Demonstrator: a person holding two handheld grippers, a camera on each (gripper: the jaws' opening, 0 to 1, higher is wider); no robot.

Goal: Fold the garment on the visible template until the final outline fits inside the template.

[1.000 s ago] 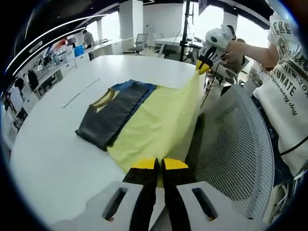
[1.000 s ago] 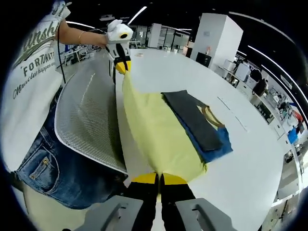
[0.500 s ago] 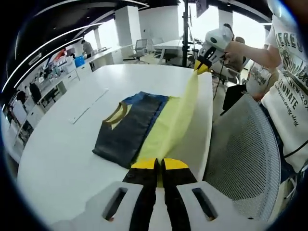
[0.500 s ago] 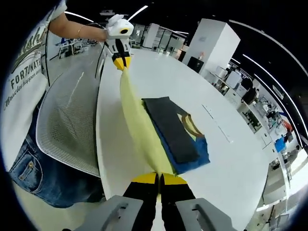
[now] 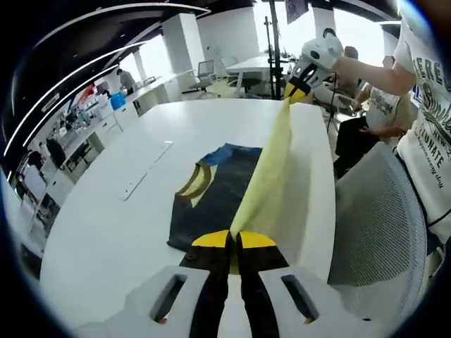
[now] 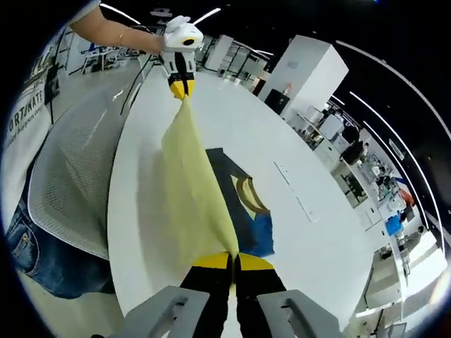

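A garment lies on the white table (image 5: 106,211): a dark grey folded part (image 5: 218,190) with a blue patch (image 5: 229,153) and a yellow collar trim (image 5: 197,181). Its pale yellow part (image 5: 271,165) is lifted off the table and stretched taut between both grippers. My left gripper (image 5: 234,240) is shut on one corner of the yellow fabric. The right gripper (image 5: 296,92) holds the far corner, shut. In the right gripper view the yellow sheet (image 6: 187,190) runs from my right gripper (image 6: 233,261) up to the left gripper (image 6: 181,88); the dark part (image 6: 232,201) lies beside it.
A white mesh chair back (image 5: 377,225) stands at the table's edge, also seen as mesh chair (image 6: 67,176). The person in a printed T-shirt (image 5: 426,105) and jeans (image 6: 32,246) stands behind it. Another person sits at the back (image 5: 366,116). Thin strips lie on the table (image 5: 144,169).
Both grippers have risen and swung over the table, lifting the yellow part from lying flat to standing almost on edge over the dark part. Both stay shut on it.
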